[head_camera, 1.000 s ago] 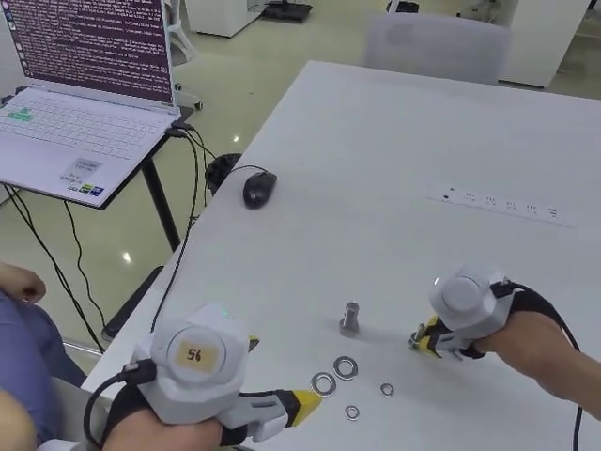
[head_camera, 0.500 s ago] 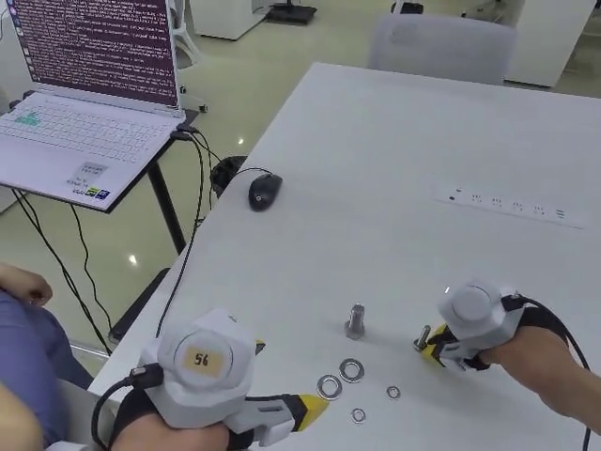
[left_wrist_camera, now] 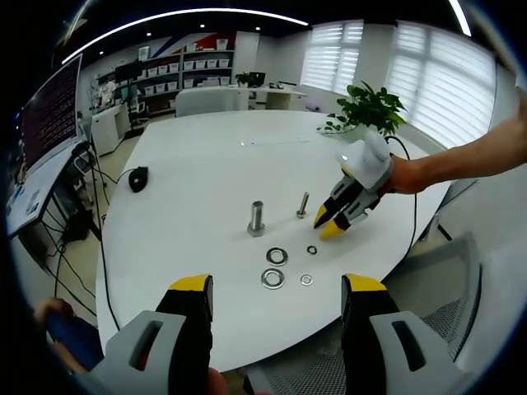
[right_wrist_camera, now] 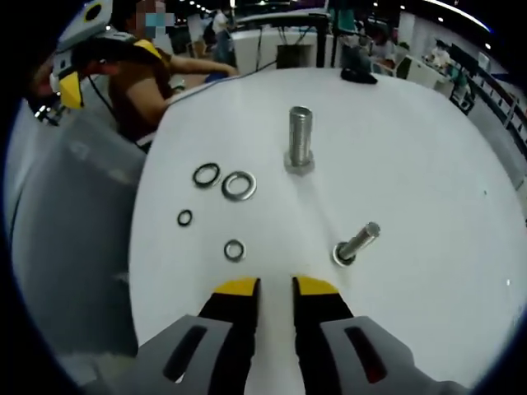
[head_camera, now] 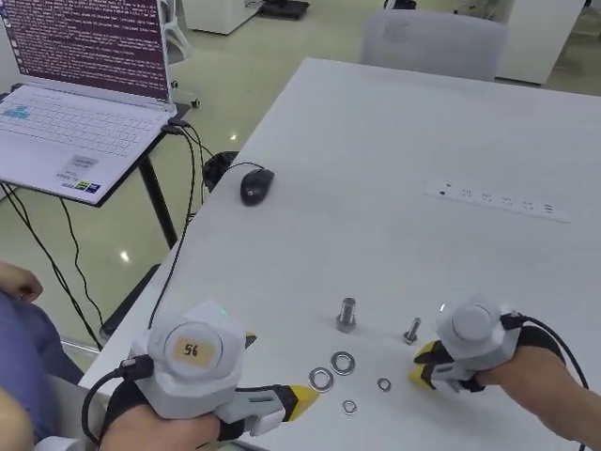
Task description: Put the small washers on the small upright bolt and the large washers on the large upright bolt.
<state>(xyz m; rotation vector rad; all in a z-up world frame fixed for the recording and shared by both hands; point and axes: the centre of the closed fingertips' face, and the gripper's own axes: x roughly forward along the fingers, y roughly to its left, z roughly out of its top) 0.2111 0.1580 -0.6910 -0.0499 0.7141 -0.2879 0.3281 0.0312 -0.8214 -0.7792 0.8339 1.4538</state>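
A broad white counter takes up most of the head view, in an office with a pale glossy floor. A grey chair stands at its 12 o'clock edge. Off its 9 o'clock side, an open laptop sits on a separate stand. A black mouse lies near that edge, and a white power strip lies toward 2 o'clock. The large bolt stands upright on the near part of the counter, with the small bolt upright just at its 4 o'clock. Neither carries a washer. Two large washers lie flat at 6 o'clock of the large bolt, and two small washers lie loose just beside them. The left claw is spread wide and empty at the near edge, pointing toward the washers. The right claw is drawn almost together around nothing, just at 5 o'clock of the small bolt. A potted plant stands by blinded windows in the left gripper view.
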